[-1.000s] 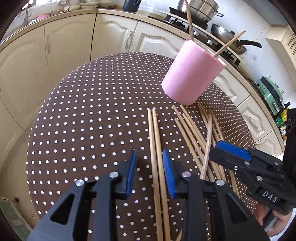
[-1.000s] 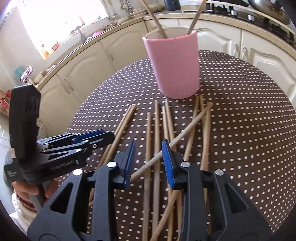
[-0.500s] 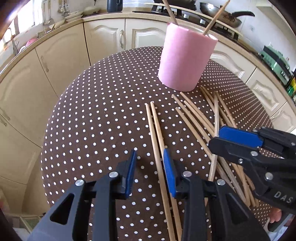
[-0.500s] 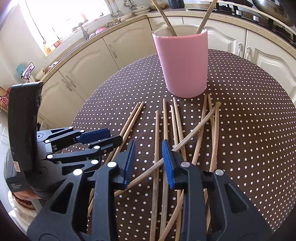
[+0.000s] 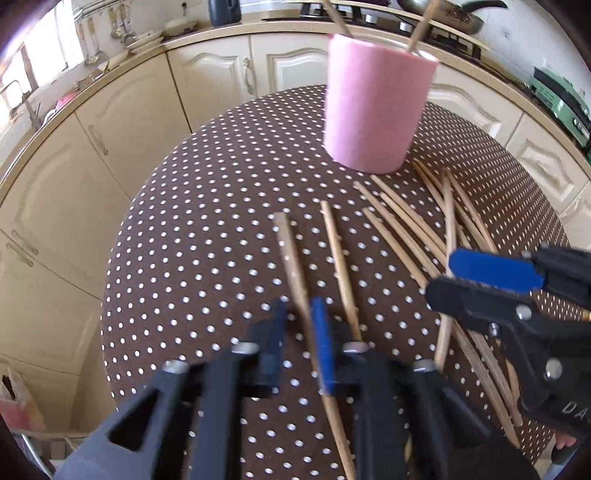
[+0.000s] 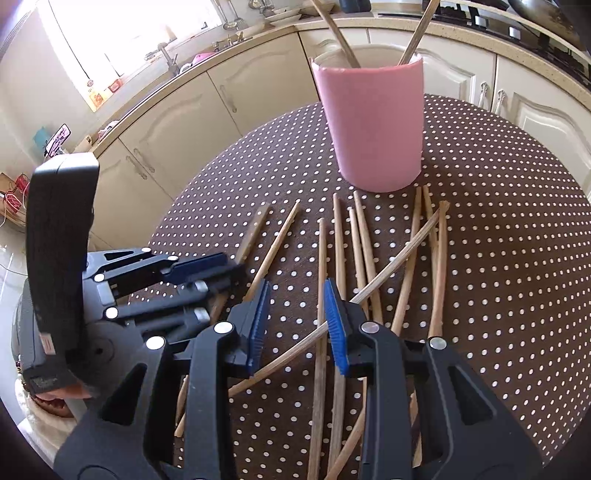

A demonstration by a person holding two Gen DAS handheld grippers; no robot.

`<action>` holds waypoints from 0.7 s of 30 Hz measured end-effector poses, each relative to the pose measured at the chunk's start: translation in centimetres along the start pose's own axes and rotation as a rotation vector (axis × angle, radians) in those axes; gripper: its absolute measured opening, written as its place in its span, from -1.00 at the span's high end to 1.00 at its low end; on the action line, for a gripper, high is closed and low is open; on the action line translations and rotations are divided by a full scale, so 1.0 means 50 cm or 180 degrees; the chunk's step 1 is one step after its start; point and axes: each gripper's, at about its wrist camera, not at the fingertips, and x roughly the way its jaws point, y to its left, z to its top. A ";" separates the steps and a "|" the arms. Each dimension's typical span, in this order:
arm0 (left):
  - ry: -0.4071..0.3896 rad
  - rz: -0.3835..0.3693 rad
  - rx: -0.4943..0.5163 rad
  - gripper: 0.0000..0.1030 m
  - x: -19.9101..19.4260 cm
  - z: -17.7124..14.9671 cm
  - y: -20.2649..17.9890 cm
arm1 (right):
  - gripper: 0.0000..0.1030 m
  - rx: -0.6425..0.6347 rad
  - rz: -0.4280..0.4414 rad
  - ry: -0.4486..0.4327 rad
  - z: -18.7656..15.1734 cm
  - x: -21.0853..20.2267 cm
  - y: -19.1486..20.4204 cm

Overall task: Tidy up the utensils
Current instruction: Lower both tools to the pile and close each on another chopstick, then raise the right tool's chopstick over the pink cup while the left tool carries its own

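A pink cup [image 5: 373, 110] [image 6: 373, 125] stands at the far side of the dotted brown table [image 5: 221, 221] with two chopsticks leaning in it. Several wooden chopsticks [image 5: 406, 229] [image 6: 365, 251] lie loose in front of it. My left gripper [image 5: 299, 310] [image 6: 229, 273] is blurred, its jaws closing on the leftmost chopstick [image 5: 291, 251] [image 6: 255, 229], which sits between the pads and has split from its neighbour [image 5: 340, 258]. My right gripper [image 6: 295, 291] [image 5: 439, 273] hovers open over the pile; one chopstick [image 6: 406, 247] crosses slantwise beneath it.
Cream kitchen cabinets [image 5: 110, 129] and a countertop curve round behind the table. A stove with pans [image 5: 443, 14] is at the back right. The table's round edge [image 5: 110, 295] drops off close on the left. A hand [image 6: 55, 398] holds the left gripper.
The left gripper's jaws have narrowed onto the left chopstick of the pair, which has swung away from its neighbour. The left view has rolled and shifted. The right gripper has stayed put.
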 end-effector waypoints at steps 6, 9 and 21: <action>-0.0134 -0.0332 -0.0489 0.89 0.007 -0.014 0.055 | 0.41 -0.0004 0.0048 0.0285 0.022 0.043 0.034; -0.0196 -0.0415 -0.0678 0.89 0.002 -0.023 0.076 | 0.41 -0.0022 0.0020 0.0453 0.037 0.070 0.058; -0.0328 -0.0444 -0.0953 0.89 -0.014 -0.031 0.129 | 0.60 -0.0294 -0.0559 0.0819 0.088 0.142 0.152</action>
